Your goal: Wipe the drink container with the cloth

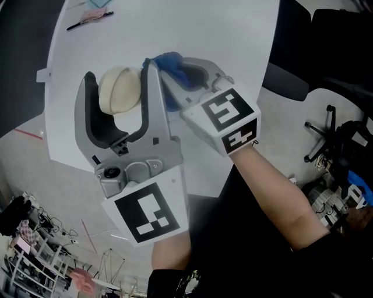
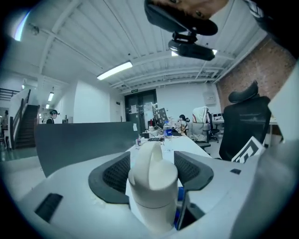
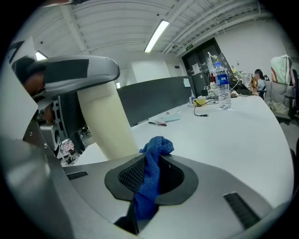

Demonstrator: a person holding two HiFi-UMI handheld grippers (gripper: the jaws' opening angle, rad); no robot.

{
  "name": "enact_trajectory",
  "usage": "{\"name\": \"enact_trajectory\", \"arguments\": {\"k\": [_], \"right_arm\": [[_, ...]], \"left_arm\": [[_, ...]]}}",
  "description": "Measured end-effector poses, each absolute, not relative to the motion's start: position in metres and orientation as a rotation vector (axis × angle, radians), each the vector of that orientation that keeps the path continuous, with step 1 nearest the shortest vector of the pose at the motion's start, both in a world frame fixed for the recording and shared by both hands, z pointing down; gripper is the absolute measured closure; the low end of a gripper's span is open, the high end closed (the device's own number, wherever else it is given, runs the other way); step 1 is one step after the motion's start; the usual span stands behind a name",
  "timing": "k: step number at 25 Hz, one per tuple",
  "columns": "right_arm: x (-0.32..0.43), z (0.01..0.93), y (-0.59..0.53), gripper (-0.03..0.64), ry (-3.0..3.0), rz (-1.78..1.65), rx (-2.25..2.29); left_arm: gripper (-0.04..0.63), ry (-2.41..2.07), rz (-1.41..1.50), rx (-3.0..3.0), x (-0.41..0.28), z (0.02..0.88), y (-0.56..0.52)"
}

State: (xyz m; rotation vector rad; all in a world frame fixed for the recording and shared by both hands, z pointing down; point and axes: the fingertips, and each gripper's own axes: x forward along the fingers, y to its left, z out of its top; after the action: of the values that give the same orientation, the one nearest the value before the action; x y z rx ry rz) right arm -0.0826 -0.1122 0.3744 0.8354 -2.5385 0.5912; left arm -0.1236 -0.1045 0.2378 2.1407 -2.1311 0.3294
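The drink container, cream with a domed lid, sits upright between the jaws of the left hand-held gripper. Those jaws are spread wide, one on each side of it, with the dark pads close beside its walls; no view shows them pressing in. The right hand-held gripper has its jaws closed on the blue cloth, a bunched end of which sticks out past the tips. In the head view the cloth lies just beside the container's right side, against the outer face of the left gripper's right jaw, so the two tools crowd each other there.

The white desk ends in a curved near edge, and the left gripper's body and marker cube overhang it above the grey floor. The desk's left edge runs near the left jaw, which leaves little surface on that side. Beyond the container the top is bare for a long stretch, up to a black pen and a pinkish item well apart at the far left. To the right of the cloth the surface is also free: the right gripper view shows open white desk out to a water bottle and a dark cable far off. A dark partition bounds the far side. Off the desk's curved right edge stands a black office chair
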Motion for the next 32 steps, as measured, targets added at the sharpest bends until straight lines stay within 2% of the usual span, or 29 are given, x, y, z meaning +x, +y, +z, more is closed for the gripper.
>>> {"name": "enact_trajectory", "arguments": {"k": [7,13,18,27,29,32], "right_arm": [[-0.072,0.354,-0.117,0.561,-2.592,0.705,0.846],[-0.054,0.269,-0.145,0.561,-2.847,1.068,0.929],[-0.060,0.207,-0.144,0.561,-3.153,1.253,0.707],[-0.075,0.289,-0.135,0.561,-2.870,1.584,0.706],[-0.073,0.324,-0.131,0.561,-2.720,1.485,0.778],[-0.071,0.365,-0.122,0.561,-2.545,1.140,0.772]], "left_arm": [[0.308,-1.873,0.343,2.424,-0.114,0.240,-0.100],[0.308,-1.287,0.411,2.840,-0.097,0.244,-0.095],[0.308,-1.144,0.368,2.916,-0.089,0.238,-0.097],[0.308,-1.169,0.261,2.906,-0.090,0.235,-0.098],[0.308,-1.174,0.252,2.898,-0.090,0.236,-0.098],[0.308,-1.180,0.238,2.895,-0.091,0.237,-0.098]]}}
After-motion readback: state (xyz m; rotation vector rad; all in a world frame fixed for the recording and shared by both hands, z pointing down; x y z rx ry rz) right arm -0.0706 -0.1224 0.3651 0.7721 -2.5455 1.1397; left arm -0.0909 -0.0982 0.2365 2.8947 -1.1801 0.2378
